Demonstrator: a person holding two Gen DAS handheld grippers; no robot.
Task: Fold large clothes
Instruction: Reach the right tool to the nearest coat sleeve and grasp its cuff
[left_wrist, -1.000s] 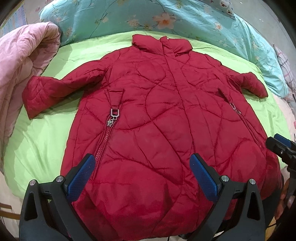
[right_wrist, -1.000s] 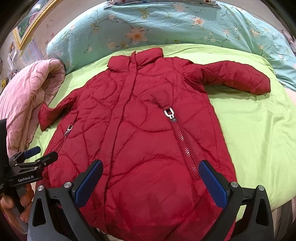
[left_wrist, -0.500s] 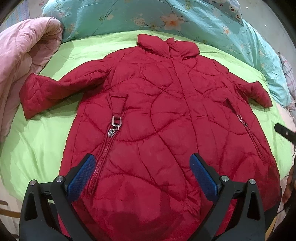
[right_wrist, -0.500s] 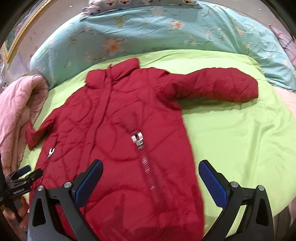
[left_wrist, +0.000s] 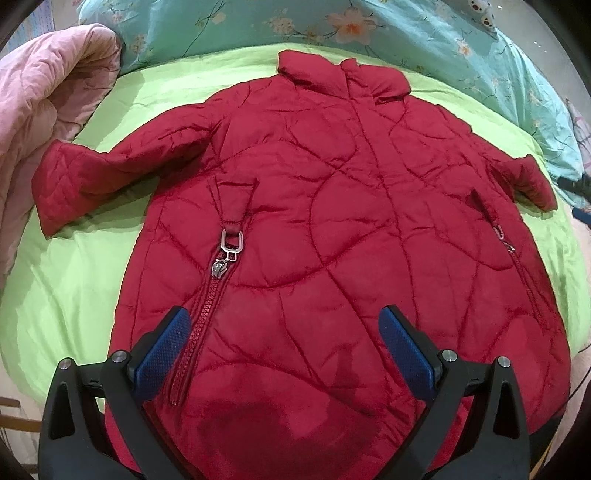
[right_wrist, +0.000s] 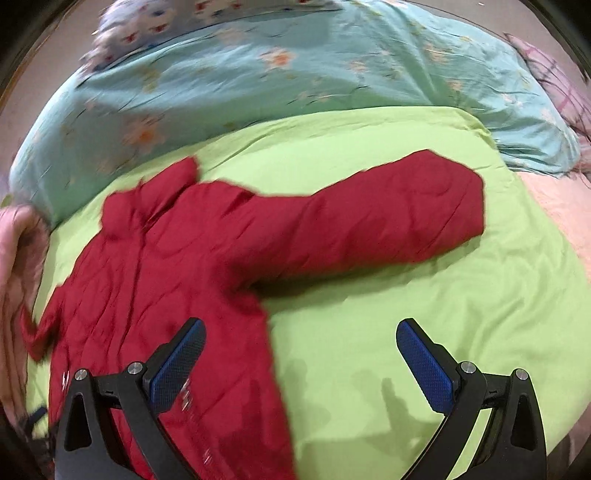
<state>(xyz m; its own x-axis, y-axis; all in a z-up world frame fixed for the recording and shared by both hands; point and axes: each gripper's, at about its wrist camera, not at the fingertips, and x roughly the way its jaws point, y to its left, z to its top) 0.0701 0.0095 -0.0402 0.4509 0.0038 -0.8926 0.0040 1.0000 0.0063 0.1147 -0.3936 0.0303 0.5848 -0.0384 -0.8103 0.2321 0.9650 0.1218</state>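
Note:
A red quilted jacket (left_wrist: 332, 206) lies flat, front up, on a lime-green sheet (left_wrist: 74, 280), collar at the far end and both sleeves spread out. My left gripper (left_wrist: 284, 343) is open and empty above the jacket's lower hem, beside the left pocket zipper (left_wrist: 225, 254). In the right wrist view the jacket (right_wrist: 166, 277) is blurred and its right sleeve (right_wrist: 369, 221) stretches out to the right. My right gripper (right_wrist: 299, 350) is open and empty above the sheet (right_wrist: 424, 295), just right of the jacket's side edge, below that sleeve.
A pink quilt (left_wrist: 40, 96) is bunched at the left edge of the bed. A teal floral duvet (left_wrist: 424, 40) runs along the far side, also in the right wrist view (right_wrist: 332, 74). Pink bedding (right_wrist: 554, 206) lies at the right.
My right gripper has swung right, off the jacket body toward the right sleeve and bare sheet; its view is motion-blurred. My left gripper has moved slightly forward over the hem. The jacket has not moved.

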